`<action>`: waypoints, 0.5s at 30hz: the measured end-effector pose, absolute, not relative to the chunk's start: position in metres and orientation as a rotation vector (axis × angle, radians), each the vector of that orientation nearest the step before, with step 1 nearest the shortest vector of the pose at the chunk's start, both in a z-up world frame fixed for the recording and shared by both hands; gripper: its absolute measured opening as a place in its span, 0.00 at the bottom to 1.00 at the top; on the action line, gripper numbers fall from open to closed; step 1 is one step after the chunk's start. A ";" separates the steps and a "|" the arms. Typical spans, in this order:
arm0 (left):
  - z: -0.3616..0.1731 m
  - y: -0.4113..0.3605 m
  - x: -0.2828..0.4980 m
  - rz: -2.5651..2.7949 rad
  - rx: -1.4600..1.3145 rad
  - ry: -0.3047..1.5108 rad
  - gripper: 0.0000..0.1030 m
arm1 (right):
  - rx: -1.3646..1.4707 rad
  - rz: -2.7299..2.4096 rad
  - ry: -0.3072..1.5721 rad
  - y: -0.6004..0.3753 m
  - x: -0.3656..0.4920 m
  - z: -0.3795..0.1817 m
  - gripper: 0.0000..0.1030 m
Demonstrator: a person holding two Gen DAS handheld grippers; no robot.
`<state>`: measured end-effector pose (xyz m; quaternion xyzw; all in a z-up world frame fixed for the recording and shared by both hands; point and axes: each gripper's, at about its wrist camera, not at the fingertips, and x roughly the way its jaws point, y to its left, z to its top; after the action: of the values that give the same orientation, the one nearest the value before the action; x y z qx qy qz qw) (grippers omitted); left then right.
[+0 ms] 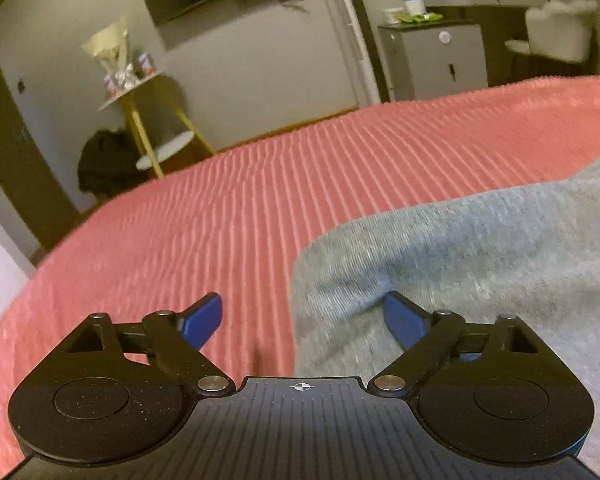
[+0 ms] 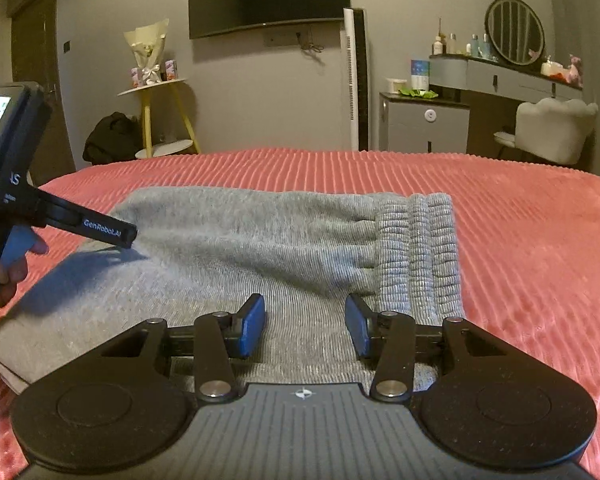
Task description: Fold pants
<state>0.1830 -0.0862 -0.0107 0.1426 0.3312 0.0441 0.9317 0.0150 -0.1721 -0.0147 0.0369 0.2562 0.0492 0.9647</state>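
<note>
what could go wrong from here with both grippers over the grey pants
1. The left gripper is open astride the edge of the grey knit pants; closing here might pinch the ribbed pink bedspread too.
2. The right gripper hovers open beside the ribbed waistband; a shallow grab may catch only the top layer and undo the fold.
</note>
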 end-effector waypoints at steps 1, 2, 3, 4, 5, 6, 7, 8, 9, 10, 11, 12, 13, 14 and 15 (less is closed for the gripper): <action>-0.009 -0.081 0.175 0.078 0.236 0.682 0.85 | 0.076 0.100 0.517 -0.172 0.015 -0.015 0.43; -0.009 -0.075 0.167 0.071 0.189 0.687 0.85 | 0.075 0.100 0.516 -0.172 0.015 -0.015 0.43; -0.011 -0.070 0.156 0.070 0.146 0.689 0.85 | 0.074 0.100 0.516 -0.171 0.015 -0.016 0.44; -0.013 -0.066 0.144 0.070 0.119 0.684 0.85 | 0.073 0.100 0.516 -0.171 0.015 -0.016 0.44; -0.013 -0.063 0.133 0.073 0.105 0.674 0.85 | 0.072 0.100 0.517 -0.171 0.015 -0.015 0.44; -0.015 -0.060 0.120 0.083 0.099 0.665 0.85 | 0.073 0.099 0.518 -0.170 0.015 -0.013 0.44; -0.018 -0.059 0.107 0.088 0.103 0.666 0.85 | 0.074 0.098 0.520 -0.170 0.015 -0.013 0.44; -0.020 -0.057 0.100 0.087 0.105 0.667 0.85 | 0.074 0.096 0.522 -0.170 0.014 -0.012 0.44; -0.023 -0.055 0.091 0.091 0.108 0.666 0.85 | 0.074 0.094 0.526 -0.169 0.013 -0.012 0.44; -0.025 -0.054 0.084 0.090 0.109 0.669 0.85 | 0.075 0.093 0.531 -0.169 0.013 -0.011 0.44; -0.025 -0.053 0.080 0.087 0.109 0.669 0.85 | 0.079 0.092 0.537 -0.169 0.011 -0.010 0.44; -0.023 -0.053 0.077 0.082 0.112 0.669 0.85 | 0.089 0.091 0.545 -0.169 0.010 -0.009 0.44; -0.021 -0.054 0.075 0.077 0.117 0.673 0.85 | 0.104 0.093 0.554 -0.170 0.008 -0.007 0.44; -0.019 -0.054 0.074 0.077 0.115 0.681 0.85 | 0.121 0.097 0.566 -0.171 0.007 -0.005 0.44; -0.017 -0.054 0.074 0.075 0.105 0.688 0.84 | 0.139 0.100 0.578 -0.174 0.006 -0.004 0.44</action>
<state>0.0739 -0.0543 -0.0172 0.0514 0.3368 0.0367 0.9395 0.0059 -0.1737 -0.0037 0.0686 0.2844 0.0491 0.9550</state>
